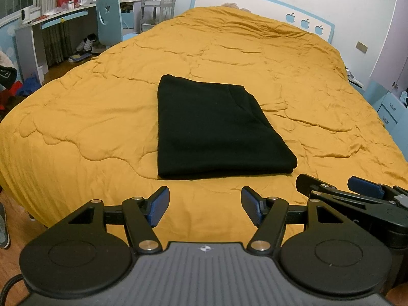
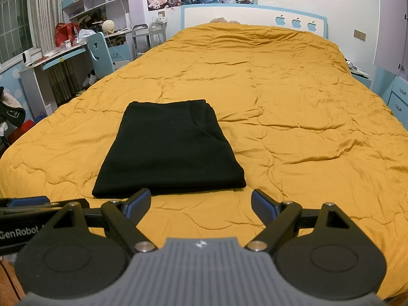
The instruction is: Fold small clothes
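A black garment (image 1: 216, 130) lies folded into a neat rectangle on the mustard-yellow quilt (image 1: 89, 117); it also shows in the right wrist view (image 2: 168, 150). My left gripper (image 1: 205, 206) is open and empty, held just short of the garment's near edge. My right gripper (image 2: 201, 206) is open and empty, near the garment's near right corner. The right gripper also shows at the right edge of the left wrist view (image 1: 329, 182). The left gripper's body shows at the left edge of the right wrist view (image 2: 28, 209).
The quilt (image 2: 306, 127) covers a wide bed with a white and blue headboard (image 2: 242, 15). A desk with a blue chair (image 1: 109, 23) stands to the left, with clutter on the floor. Blue drawers (image 1: 390, 109) stand to the right.
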Demonstrator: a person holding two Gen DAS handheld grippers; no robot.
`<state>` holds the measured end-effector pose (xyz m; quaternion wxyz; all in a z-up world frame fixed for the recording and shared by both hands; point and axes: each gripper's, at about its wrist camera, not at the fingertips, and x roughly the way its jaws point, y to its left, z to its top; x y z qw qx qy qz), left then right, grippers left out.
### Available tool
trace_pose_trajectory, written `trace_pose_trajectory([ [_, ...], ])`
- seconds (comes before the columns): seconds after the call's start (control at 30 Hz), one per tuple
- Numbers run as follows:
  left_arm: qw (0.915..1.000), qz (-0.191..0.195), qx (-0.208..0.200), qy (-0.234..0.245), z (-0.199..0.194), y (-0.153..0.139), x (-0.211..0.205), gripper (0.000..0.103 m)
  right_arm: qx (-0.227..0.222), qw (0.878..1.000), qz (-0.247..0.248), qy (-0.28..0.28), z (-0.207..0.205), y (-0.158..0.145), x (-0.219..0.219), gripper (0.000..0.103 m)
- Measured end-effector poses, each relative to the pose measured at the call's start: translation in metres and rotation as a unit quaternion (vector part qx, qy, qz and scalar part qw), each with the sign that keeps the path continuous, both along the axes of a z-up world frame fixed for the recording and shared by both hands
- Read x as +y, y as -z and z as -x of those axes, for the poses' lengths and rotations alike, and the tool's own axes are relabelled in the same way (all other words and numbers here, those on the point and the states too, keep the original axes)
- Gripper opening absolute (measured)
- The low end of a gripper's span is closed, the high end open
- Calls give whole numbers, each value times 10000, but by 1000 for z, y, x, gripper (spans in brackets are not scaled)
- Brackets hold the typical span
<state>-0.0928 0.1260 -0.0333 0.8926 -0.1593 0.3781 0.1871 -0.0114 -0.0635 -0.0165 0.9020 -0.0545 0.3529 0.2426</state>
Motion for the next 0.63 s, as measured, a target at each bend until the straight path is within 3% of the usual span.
trace_pose_trajectory([
  [0.63, 10000, -12, 4, -1, 2, 0, 0, 75, 17, 10000, 29, 7, 0, 0, 1, 82],
])
